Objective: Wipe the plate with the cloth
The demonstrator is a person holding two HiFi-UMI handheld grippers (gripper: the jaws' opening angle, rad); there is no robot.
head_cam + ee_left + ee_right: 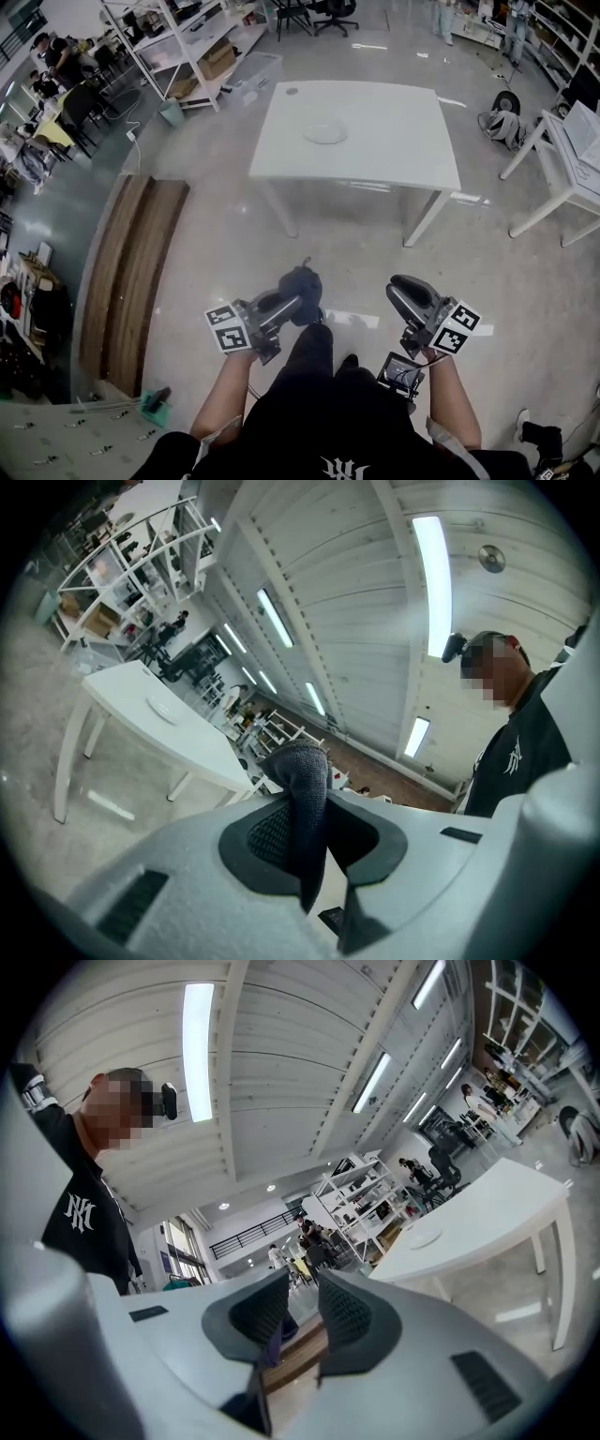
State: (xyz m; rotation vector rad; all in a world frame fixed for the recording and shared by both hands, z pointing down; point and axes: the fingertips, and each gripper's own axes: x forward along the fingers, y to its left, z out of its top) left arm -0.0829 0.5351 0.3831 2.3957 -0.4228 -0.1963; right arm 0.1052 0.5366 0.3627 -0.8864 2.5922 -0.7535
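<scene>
A round clear plate (325,132) lies on the white table (403,159) far ahead of me; I stand back from it on the floor. My left gripper (305,298) is shut on a dark cloth (302,284), held low before my legs. In the left gripper view the cloth (305,785) stands bunched between the jaws of the left gripper (314,822), with the plate (161,708) small in the distance. My right gripper (405,289) is beside it; its jaws show a narrow gap with nothing in it (302,1307). The plate (425,1237) shows far off there too.
White shelving (202,42) with boxes stands at the back left, and a green bin (172,112) is near it. Long wooden boards (131,272) lie on the floor to my left. A second white table (572,159) and a backpack (502,122) are at the right.
</scene>
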